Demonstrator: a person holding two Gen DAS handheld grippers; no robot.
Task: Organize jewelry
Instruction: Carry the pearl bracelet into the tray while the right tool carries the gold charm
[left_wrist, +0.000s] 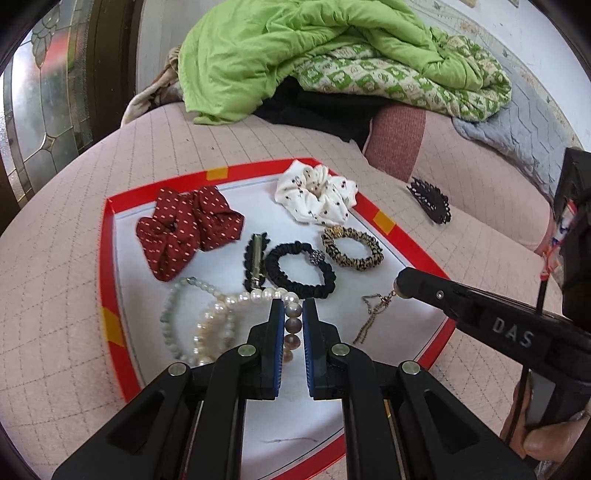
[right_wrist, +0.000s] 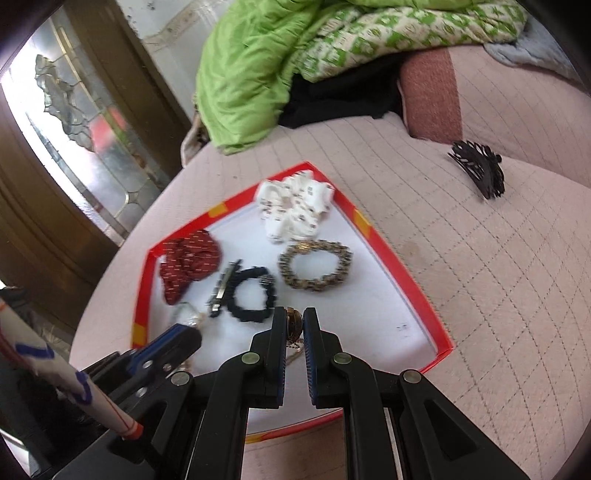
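Note:
A red-rimmed white tray (left_wrist: 110, 258) (right_wrist: 417, 288) lies on a pink quilted bed. It holds a red scrunchie (left_wrist: 184, 229) (right_wrist: 188, 266), a white scrunchie (left_wrist: 314, 195) (right_wrist: 291, 210), a leopard hair tie (left_wrist: 352, 247) (right_wrist: 314, 269), a black hair tie (left_wrist: 301, 269) (right_wrist: 251, 295), a black clip (left_wrist: 255, 258), a green bead bracelet (left_wrist: 170, 317) and a pearl necklace (left_wrist: 221, 321). My left gripper (left_wrist: 294, 314) is shut on the pearl necklace. My right gripper (right_wrist: 294, 325) (left_wrist: 400, 286) is shut on the pendant (right_wrist: 293, 325) of a gold chain necklace (left_wrist: 369, 317).
A black hair claw (left_wrist: 430, 199) (right_wrist: 478, 170) lies on the bed, right of the tray. A green quilt (left_wrist: 295, 55) (right_wrist: 258, 74) is piled behind. A door with leaded glass (left_wrist: 48, 110) stands at the left.

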